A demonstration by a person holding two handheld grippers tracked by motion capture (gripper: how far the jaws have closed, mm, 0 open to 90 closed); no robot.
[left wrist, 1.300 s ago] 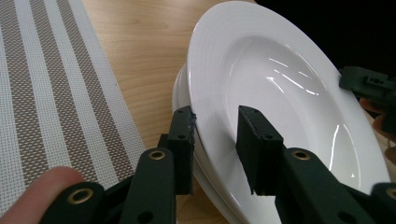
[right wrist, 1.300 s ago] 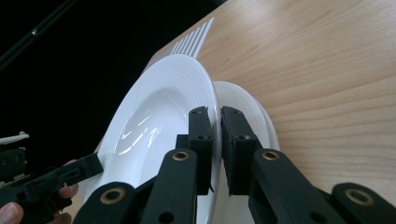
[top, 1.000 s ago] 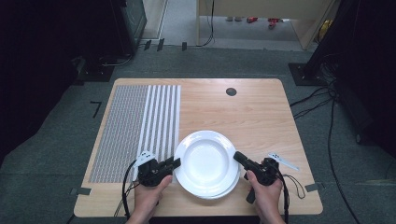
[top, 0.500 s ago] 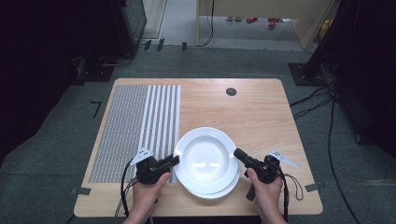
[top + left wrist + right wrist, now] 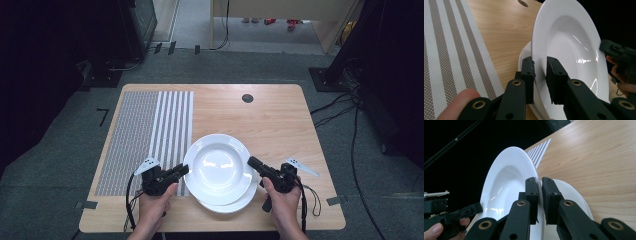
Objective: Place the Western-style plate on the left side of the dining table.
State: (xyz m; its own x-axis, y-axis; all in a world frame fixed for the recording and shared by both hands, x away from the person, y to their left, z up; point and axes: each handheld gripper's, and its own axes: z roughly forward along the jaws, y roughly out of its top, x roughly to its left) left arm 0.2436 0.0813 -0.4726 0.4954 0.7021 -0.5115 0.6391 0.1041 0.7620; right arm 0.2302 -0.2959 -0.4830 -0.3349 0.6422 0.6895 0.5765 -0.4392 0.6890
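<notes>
I have the upper white plate (image 5: pixel 218 164) gripped by both sets of tongs: my left tongs (image 5: pixel 181 170) are clamped on its left rim, and my right tongs (image 5: pixel 252 163) pinch the opposite rim (both views along the jaws show the rim squeezed between them). The plate sits between the two tongs, lifted just above a second plate (image 5: pixel 235 202) resting on the desk (image 5: pixel 280 117). A striped placemat (image 5: pixel 150 130) lies beyond my left tongs.

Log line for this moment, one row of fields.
left gripper: shut on top plate rim | right gripper: shut on opposite rim | lower plate: on table
</notes>
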